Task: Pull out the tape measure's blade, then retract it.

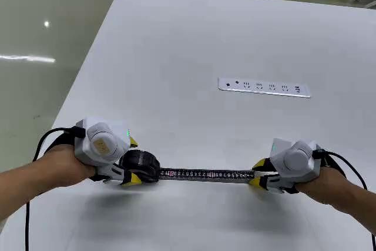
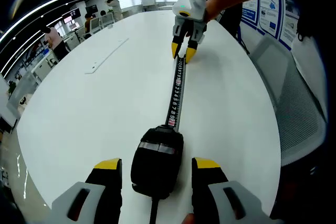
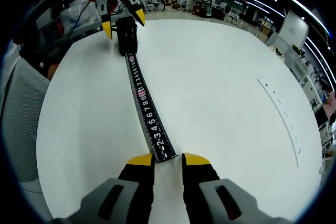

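The black tape measure case point(image 2: 157, 160) rests on the white table point(image 1: 194, 45), between the yellow-tipped fingers point(image 2: 107, 165) of my left gripper point(image 2: 156, 167). A thin strip of table shows on each side of the case, so the jaws stand open around it. In the head view the case point(image 1: 141, 166) sits at the left gripper point(image 1: 130, 161). The blade point(image 1: 205, 174) lies flat and drawn out to the right. Its end point(image 3: 167, 155) sits between the fingers of my right gripper point(image 3: 168, 160), which is shut on it. The right gripper point(image 1: 257, 176) is at the near right.
A white power strip point(image 1: 263, 87) lies flat on the table beyond the blade. The table's near edge runs close below both grippers. Cables trail from each gripper. Chairs and people's legs stand past the far edge.
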